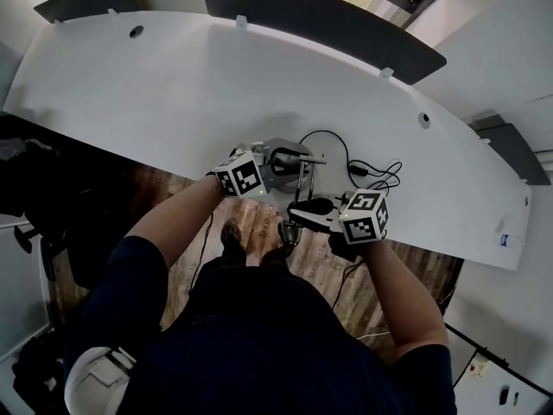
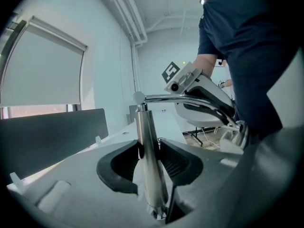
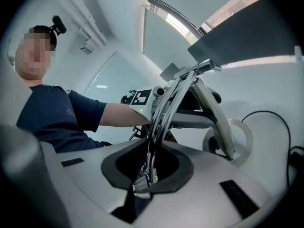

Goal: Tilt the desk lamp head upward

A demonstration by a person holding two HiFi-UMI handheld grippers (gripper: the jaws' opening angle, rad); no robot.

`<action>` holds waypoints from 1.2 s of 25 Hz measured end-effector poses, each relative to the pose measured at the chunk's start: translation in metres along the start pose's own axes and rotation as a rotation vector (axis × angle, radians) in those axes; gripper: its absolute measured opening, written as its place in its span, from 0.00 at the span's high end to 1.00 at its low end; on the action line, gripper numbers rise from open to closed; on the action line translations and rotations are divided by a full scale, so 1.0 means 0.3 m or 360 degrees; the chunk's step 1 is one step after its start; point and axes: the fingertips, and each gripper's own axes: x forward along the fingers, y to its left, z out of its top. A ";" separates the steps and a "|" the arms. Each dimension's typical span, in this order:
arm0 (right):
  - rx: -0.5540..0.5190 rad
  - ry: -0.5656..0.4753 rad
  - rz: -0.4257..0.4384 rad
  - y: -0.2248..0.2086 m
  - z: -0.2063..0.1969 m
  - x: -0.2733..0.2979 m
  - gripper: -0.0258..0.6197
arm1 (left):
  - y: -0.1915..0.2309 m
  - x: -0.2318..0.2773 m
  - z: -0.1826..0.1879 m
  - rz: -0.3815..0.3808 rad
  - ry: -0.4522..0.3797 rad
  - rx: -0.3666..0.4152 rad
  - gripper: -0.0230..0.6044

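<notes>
A chrome desk lamp stands at the front edge of the white desk (image 1: 173,93). My left gripper (image 1: 289,164) (image 2: 149,158) is shut on its upright pole (image 2: 146,141), with a pad on each side. From the top of the pole a thin double-rod arm (image 3: 166,113) runs out over the desk edge. My right gripper (image 1: 304,207) (image 3: 149,163) is shut on that arm close to the small lamp head (image 1: 289,232), which hangs past the desk edge. The round lamp base (image 3: 237,137) rests on the desk.
A black cable (image 1: 363,169) loops on the desk right of the lamp. Dark divider screens (image 1: 320,11) line the desk's far edge, and there are two cable holes (image 1: 136,31) (image 1: 423,120). Wooden floor (image 1: 320,266) lies below the front edge.
</notes>
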 end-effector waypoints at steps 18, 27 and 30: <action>0.0531 -0.0076 0.0376 0.173 0.156 -0.108 0.85 | -0.009 0.010 0.007 0.0006 -0.0031 0.0098 0.74; 0.0719 -0.0122 0.0439 0.192 0.254 -0.157 0.82 | 0.000 0.019 0.003 0.0086 -0.0048 0.0134 0.74; 0.0775 -0.0168 0.0467 0.195 0.287 -0.167 0.81 | 0.001 0.016 0.001 0.0123 -0.0063 0.0122 0.74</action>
